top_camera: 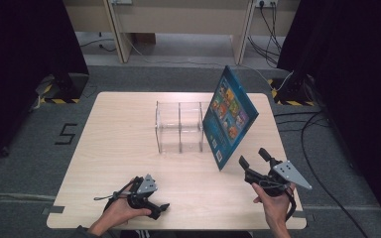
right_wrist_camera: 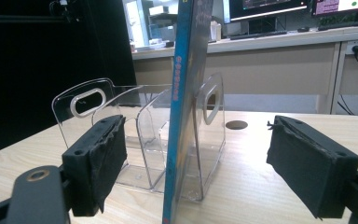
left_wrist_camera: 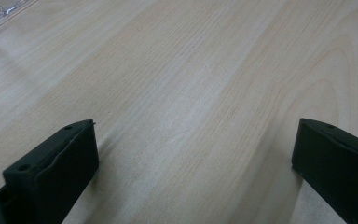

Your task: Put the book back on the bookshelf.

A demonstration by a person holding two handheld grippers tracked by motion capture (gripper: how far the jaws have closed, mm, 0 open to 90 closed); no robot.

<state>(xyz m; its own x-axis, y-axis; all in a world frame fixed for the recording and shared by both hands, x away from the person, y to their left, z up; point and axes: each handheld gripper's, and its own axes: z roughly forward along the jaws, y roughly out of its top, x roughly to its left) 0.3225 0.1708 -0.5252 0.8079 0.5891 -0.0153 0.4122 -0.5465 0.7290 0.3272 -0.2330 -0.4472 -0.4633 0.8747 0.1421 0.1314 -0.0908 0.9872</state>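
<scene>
I see a blue picture book (top_camera: pixel 229 115) leaning on the right end of a clear acrylic organizer (top_camera: pixel 178 127) mid-table; its cover text is unreadable. My left gripper (top_camera: pixel 161 209) and right gripper (top_camera: pixel 252 156) both gape wide, empty.

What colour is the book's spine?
Bright blue; the book's spine shows best in the right gripper view.
</scene>
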